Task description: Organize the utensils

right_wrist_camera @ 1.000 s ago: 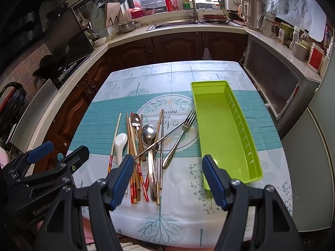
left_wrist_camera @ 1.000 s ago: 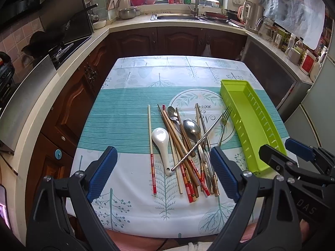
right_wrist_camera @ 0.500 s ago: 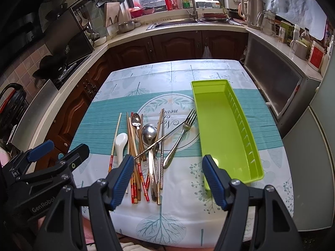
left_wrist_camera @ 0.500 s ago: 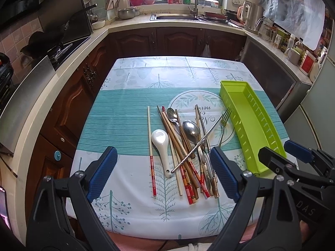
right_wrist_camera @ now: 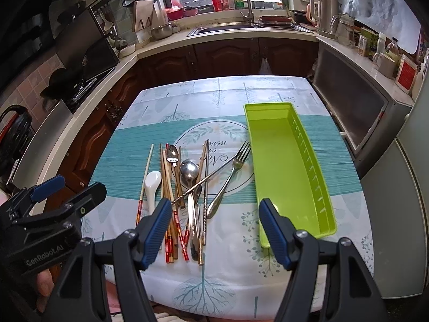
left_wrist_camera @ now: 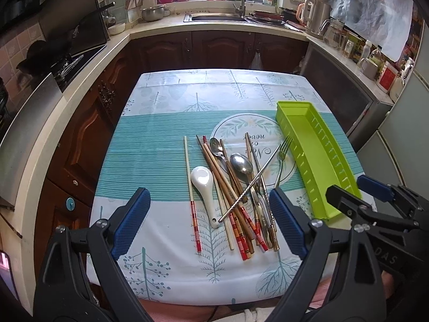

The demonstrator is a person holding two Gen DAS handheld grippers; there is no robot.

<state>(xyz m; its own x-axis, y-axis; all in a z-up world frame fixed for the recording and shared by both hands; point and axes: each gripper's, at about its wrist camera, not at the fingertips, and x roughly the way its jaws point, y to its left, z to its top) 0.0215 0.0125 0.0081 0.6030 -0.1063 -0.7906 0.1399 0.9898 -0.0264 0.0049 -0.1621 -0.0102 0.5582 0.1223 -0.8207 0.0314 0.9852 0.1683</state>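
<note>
Left wrist view: left gripper point(left_wrist_camera: 207, 224) is held above the desk point(left_wrist_camera: 150, 139) near edge, jaws wide apart, nothing gripped. Utensils point(left_wrist_camera: 236, 187) are seen heaped mid-desk, tray point(left_wrist_camera: 316, 155) to their right.
Right wrist view: right gripper point(right_wrist_camera: 215, 229) is held likewise, jaws spread, empty; tray point(right_wrist_camera: 284, 171) lies beside the utensils point(right_wrist_camera: 187, 185)

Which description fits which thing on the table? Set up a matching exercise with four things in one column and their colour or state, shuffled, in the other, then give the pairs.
Things:
1. tray
2. soup spoon
3. fork
4. left gripper

Descriptions:
A. white, lying bowl-up at the left of the pile
B. open, holding nothing
C. lime green, with nothing in it
D. metal, tines pointing toward the far end of the table

Pairs: 1-C, 2-A, 3-D, 4-B
</note>
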